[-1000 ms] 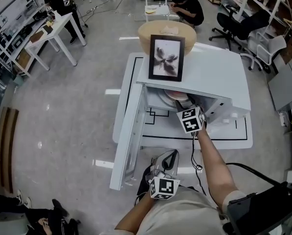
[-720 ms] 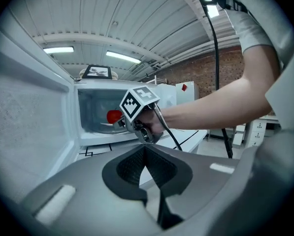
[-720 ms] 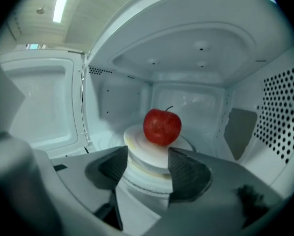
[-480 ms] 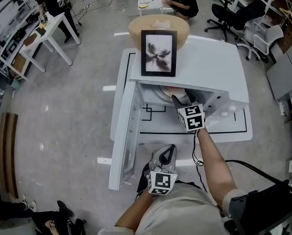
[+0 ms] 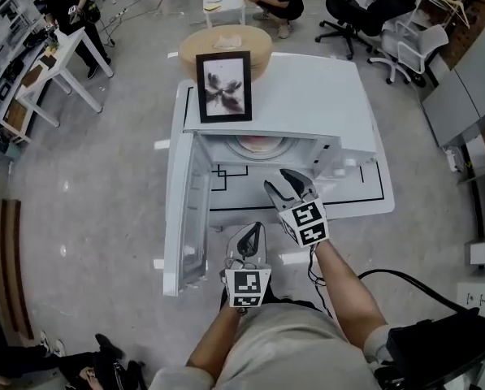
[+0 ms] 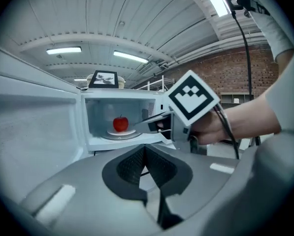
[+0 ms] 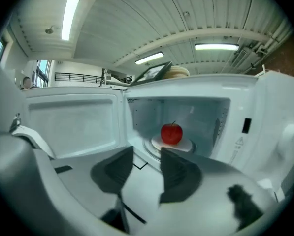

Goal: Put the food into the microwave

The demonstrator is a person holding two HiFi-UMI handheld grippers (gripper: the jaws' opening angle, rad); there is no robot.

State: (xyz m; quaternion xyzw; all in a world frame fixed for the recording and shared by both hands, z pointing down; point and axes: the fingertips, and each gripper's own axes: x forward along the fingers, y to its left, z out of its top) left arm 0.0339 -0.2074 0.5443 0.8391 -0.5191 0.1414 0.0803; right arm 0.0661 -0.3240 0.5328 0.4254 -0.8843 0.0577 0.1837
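A red apple point(image 7: 171, 133) sits on a white plate point(image 7: 174, 144) on the turntable inside the white microwave point(image 5: 307, 108), whose door point(image 5: 185, 210) hangs wide open to the left. The left gripper view shows the apple point(image 6: 120, 124) too. My right gripper point(image 5: 289, 187) hovers just outside the cavity mouth, its jaws closing with nothing between them. In the right gripper view the right gripper point(image 7: 141, 168) points at the apple from a distance. My left gripper point(image 5: 248, 246) stays lower, in front of the table, with its pads meeting at the tips and holding nothing.
A black picture frame point(image 5: 223, 86) stands on top of the microwave. A round wooden table point(image 5: 226, 43) is behind it. The microwave rests on a white table point(image 5: 364, 201) marked with black lines. People and office chairs point(image 5: 388, 23) are farther back.
My right gripper has pulled back out of the microwave cavity toward me, leaving the apple on its plate inside. The left gripper has risen a little.
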